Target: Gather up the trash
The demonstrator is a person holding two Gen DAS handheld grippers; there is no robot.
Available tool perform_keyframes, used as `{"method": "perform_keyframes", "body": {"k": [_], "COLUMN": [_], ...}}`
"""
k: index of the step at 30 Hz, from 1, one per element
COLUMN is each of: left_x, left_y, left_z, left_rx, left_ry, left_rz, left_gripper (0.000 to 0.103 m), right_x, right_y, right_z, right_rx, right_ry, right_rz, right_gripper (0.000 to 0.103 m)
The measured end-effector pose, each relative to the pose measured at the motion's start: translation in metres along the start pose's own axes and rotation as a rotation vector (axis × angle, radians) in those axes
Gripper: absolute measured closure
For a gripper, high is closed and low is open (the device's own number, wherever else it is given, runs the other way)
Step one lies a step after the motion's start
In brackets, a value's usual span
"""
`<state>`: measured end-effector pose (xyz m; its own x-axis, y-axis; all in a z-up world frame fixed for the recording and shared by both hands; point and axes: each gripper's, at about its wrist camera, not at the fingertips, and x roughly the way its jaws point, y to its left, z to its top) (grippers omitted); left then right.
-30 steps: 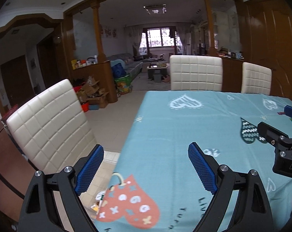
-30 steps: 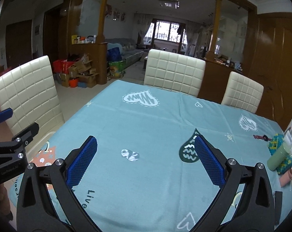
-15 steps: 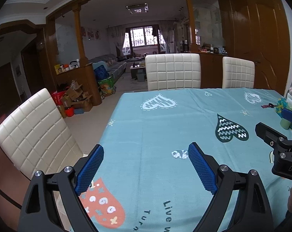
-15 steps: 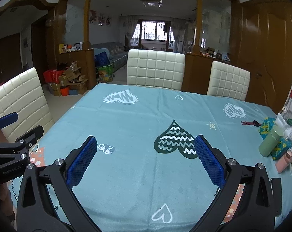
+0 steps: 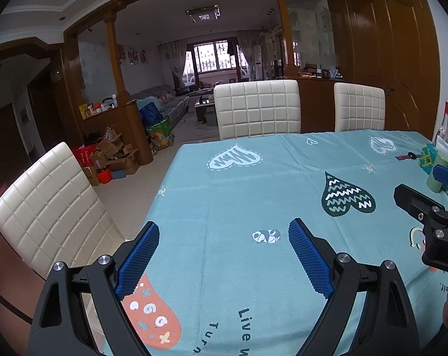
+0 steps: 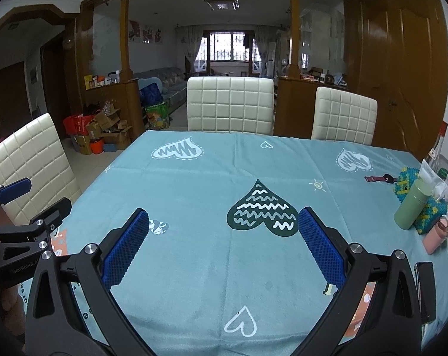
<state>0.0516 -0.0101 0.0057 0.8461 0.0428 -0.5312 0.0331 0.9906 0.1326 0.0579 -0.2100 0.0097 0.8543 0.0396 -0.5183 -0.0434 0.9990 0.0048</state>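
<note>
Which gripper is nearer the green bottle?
Right. The right gripper has the green bottle just off its right finger; the left gripper sits beyond it, farther left.

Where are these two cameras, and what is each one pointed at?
Left wrist view: sits on the left gripper, looking down its open blue fingers across the blue tablecloth; the right gripper pokes in from the right edge.
Right wrist view: sits on the right gripper, facing the same way; the left gripper shows at the left edge, a green bottle at the right.
Both share the dark heart print, the cream chairs and the far window.
</note>
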Motion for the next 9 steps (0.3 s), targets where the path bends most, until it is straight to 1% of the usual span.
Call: {"method": "perform_keyframes", "body": {"k": [9], "left_x": [-0.0029], "left_y": [-0.0003], "left_z": [-0.0004], "left_rx": [0.013], "left_ry": [-0.007], "left_rz": [0.012], "left_gripper": [0.016], "right_x": [0.0011], "right_y": [0.0001], "right_z": [-0.0014], "right_rx": [-0.001], "right_ry": [0.005], "right_rz": [0.004], "right_gripper": [0.004]}}
